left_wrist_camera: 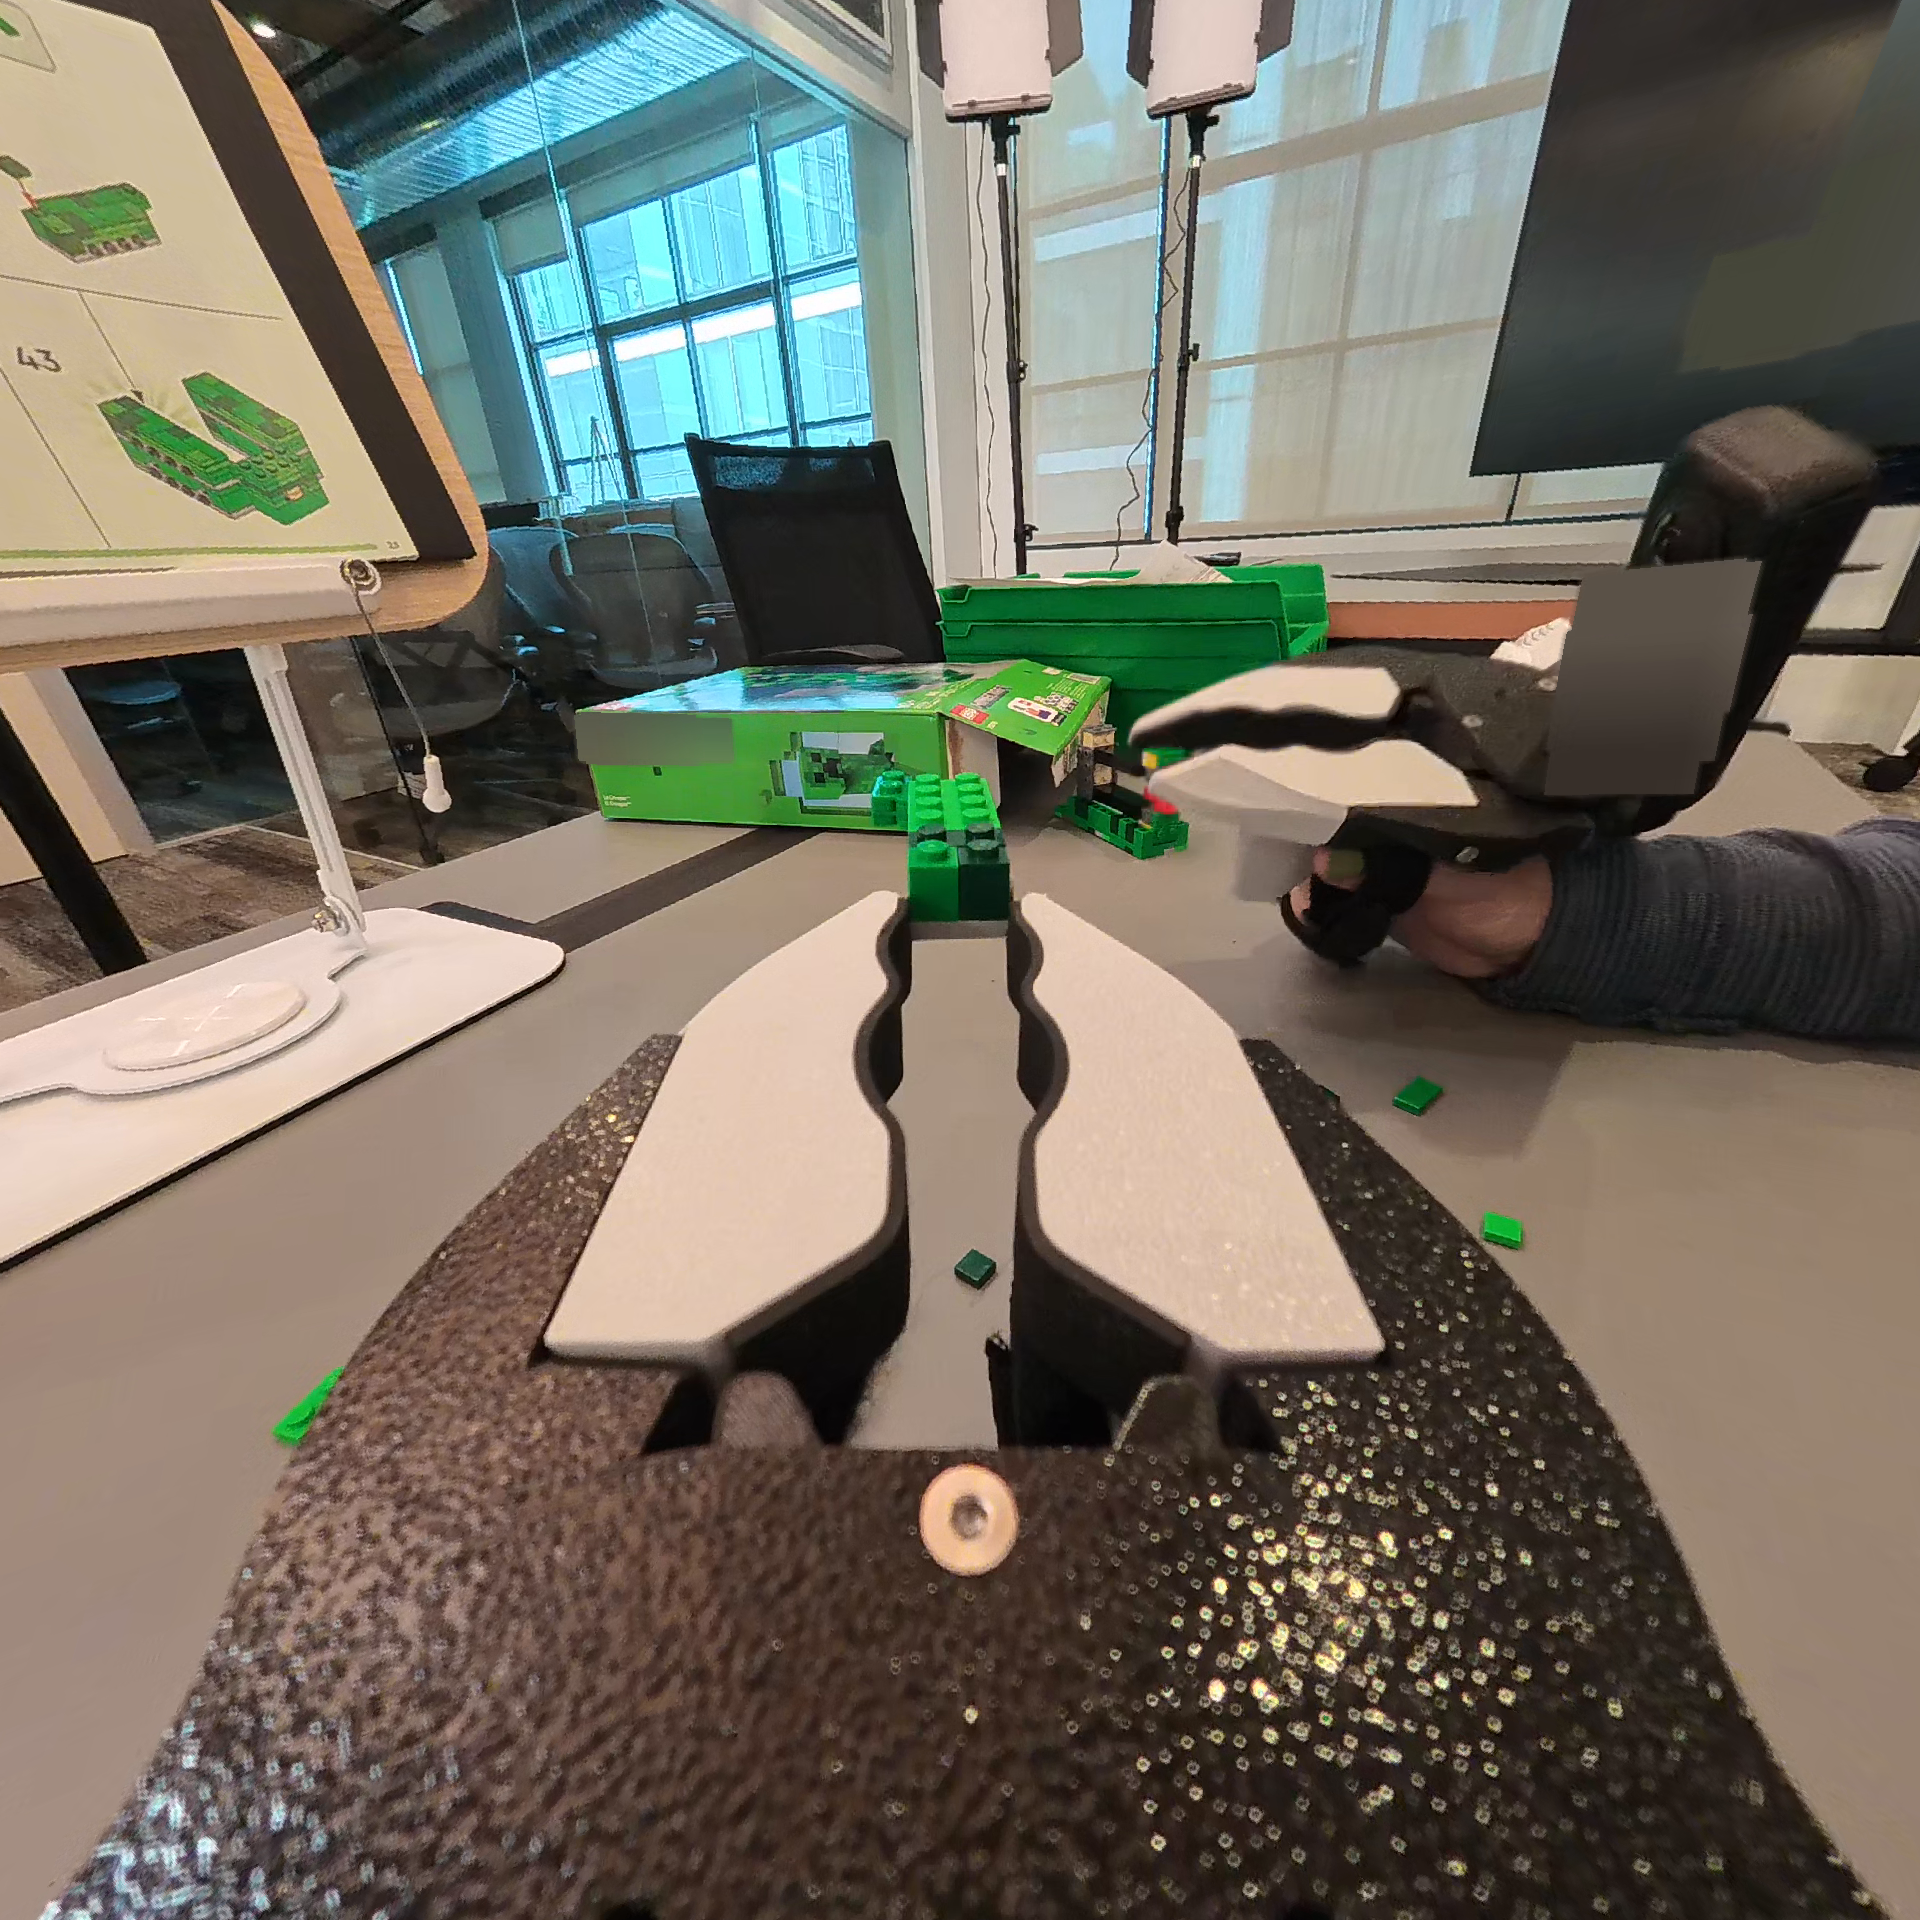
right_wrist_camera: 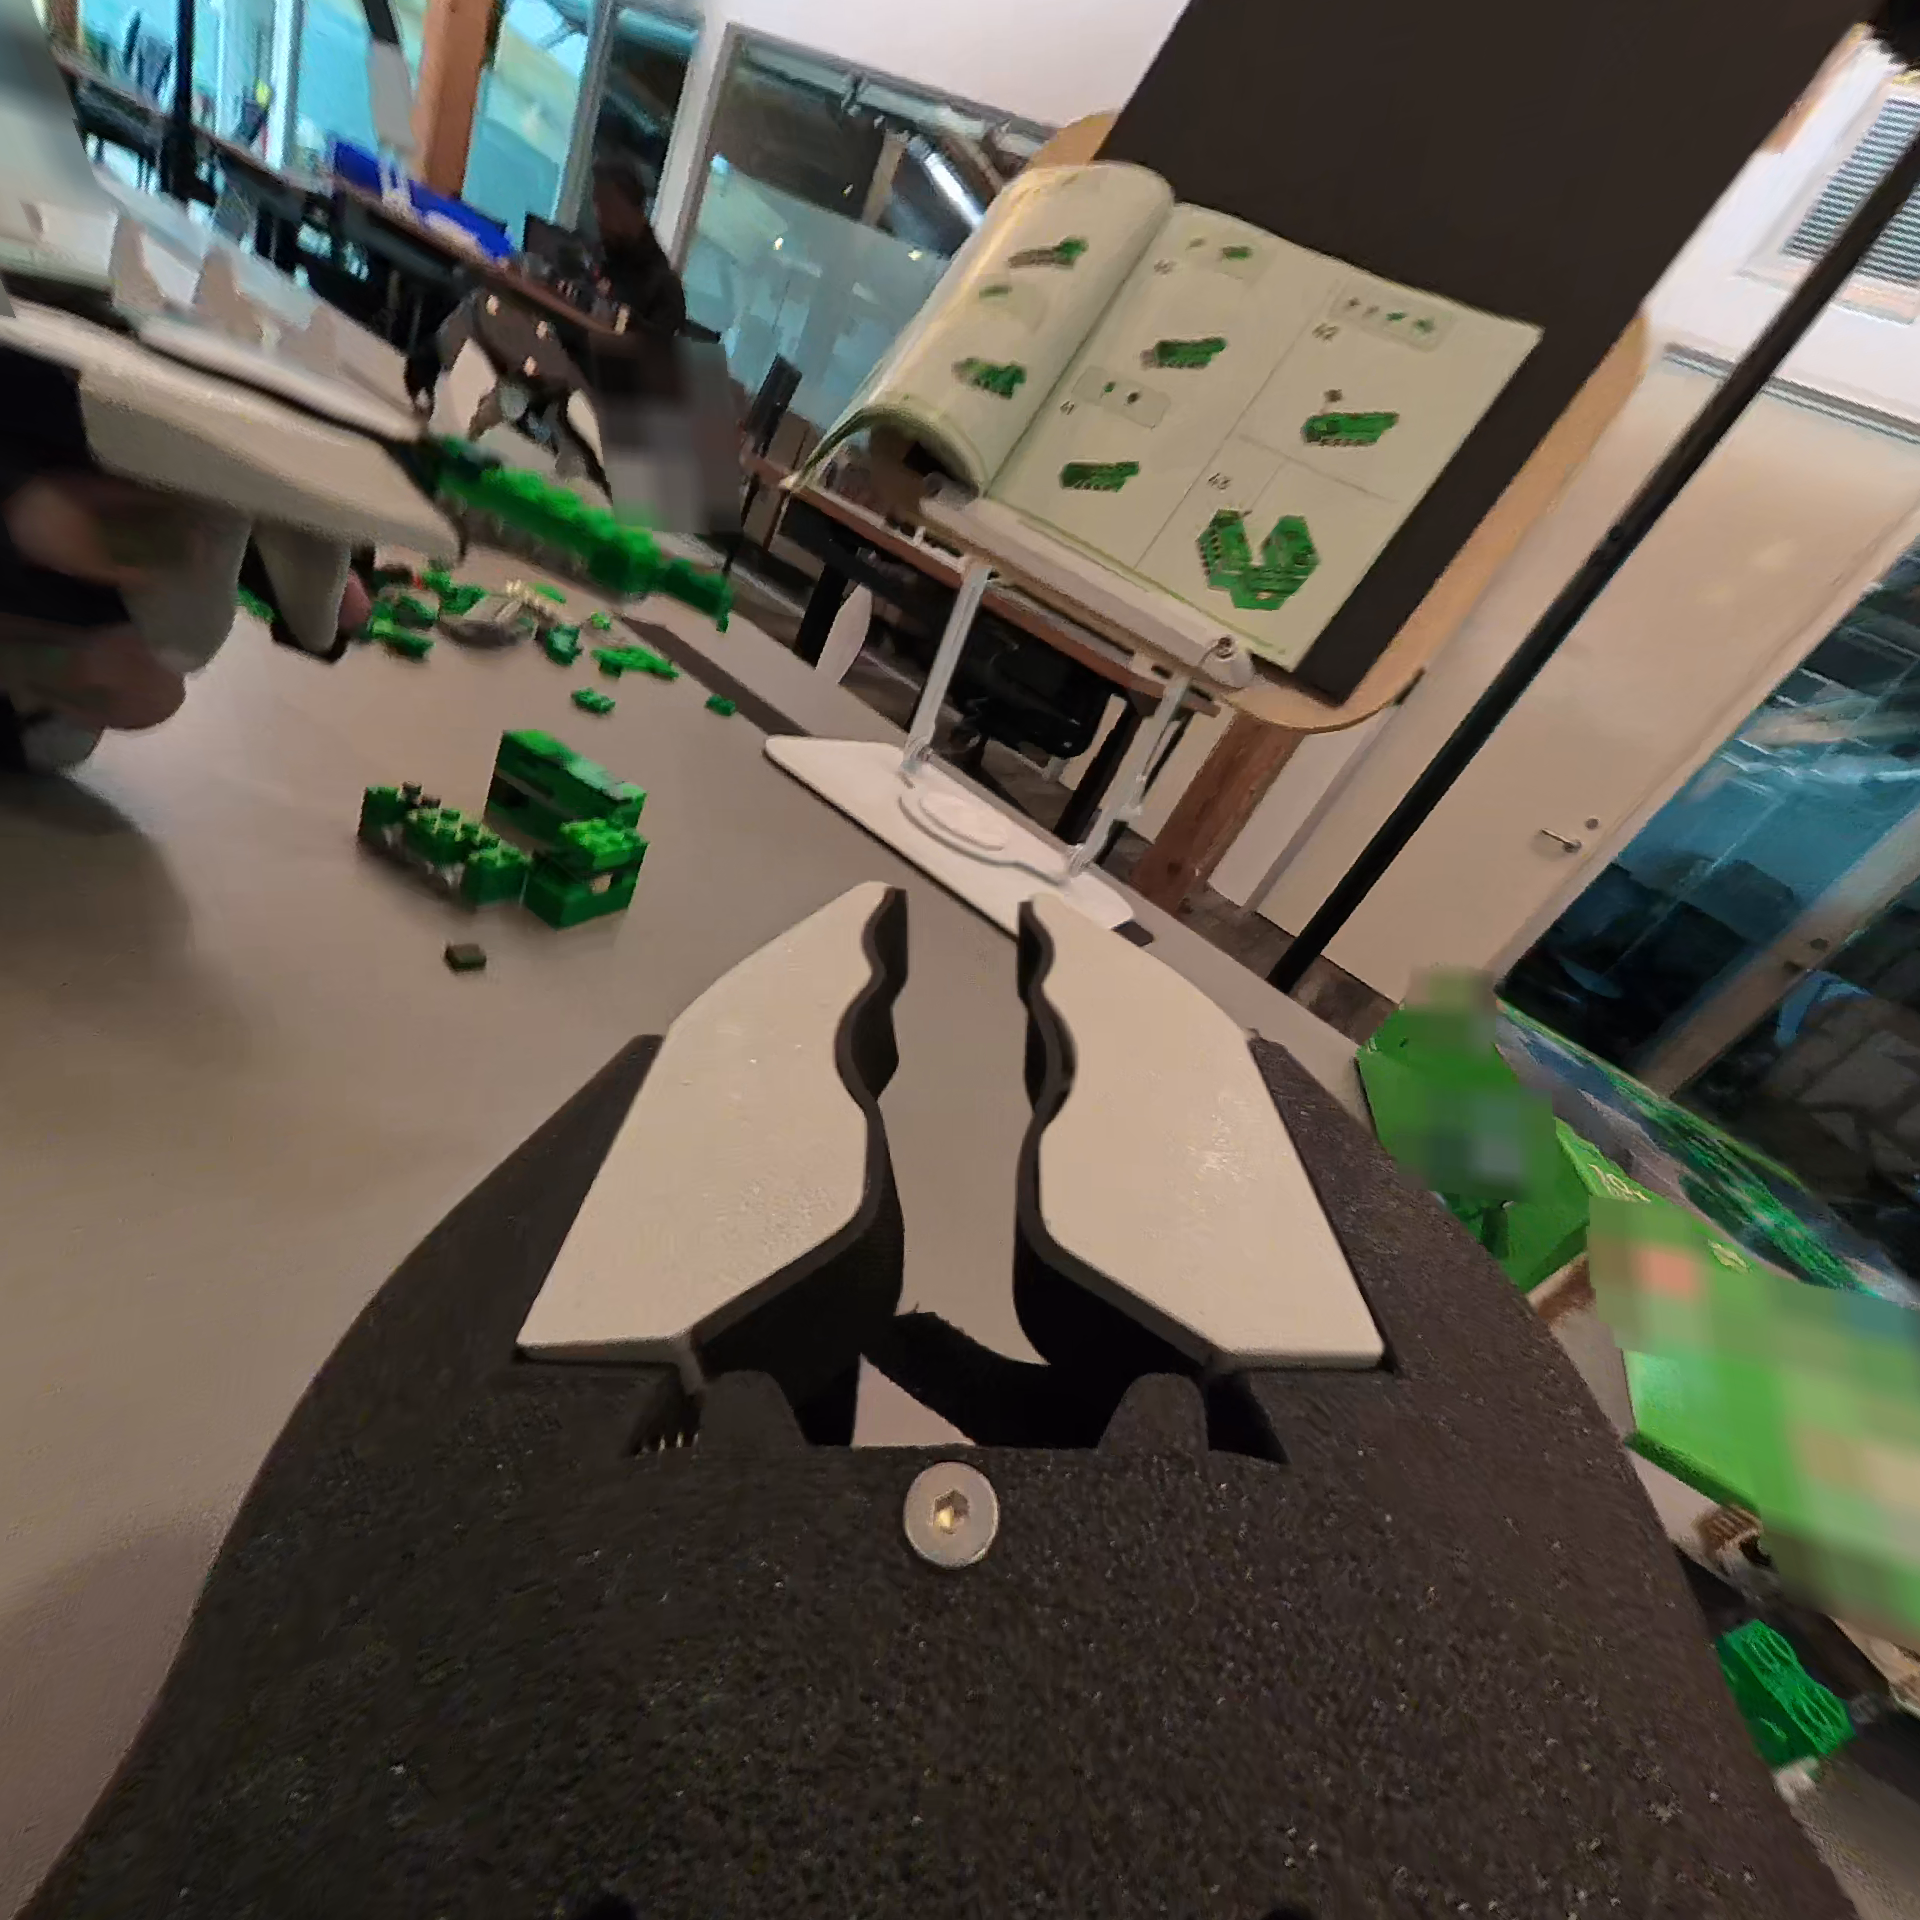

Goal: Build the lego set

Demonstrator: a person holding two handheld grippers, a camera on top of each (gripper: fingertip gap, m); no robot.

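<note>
My left gripper (left_wrist_camera: 958,906) is shut on a long green lego assembly (left_wrist_camera: 956,831) and holds it end-on above the grey table (left_wrist_camera: 1558,1351). In the right wrist view the left gripper (right_wrist_camera: 436,488) holds the assembly (right_wrist_camera: 571,535) in the air at upper left. My right gripper (right_wrist_camera: 956,909) is open and empty, above the table to the right of the left one; it also shows in the left wrist view (left_wrist_camera: 1148,753). A U-shaped green lego build (right_wrist_camera: 509,831) lies on the table to its left.
An instruction booklet (right_wrist_camera: 1195,416) rests on a white stand (left_wrist_camera: 260,987) at the table's far edge. The green lego box (left_wrist_camera: 790,758) and green bins (left_wrist_camera: 1132,623) stand behind. Loose green pieces (right_wrist_camera: 468,613) and small tiles (left_wrist_camera: 1418,1094) are scattered about. Across from one pair of fingers to the other is roughly 12 cm.
</note>
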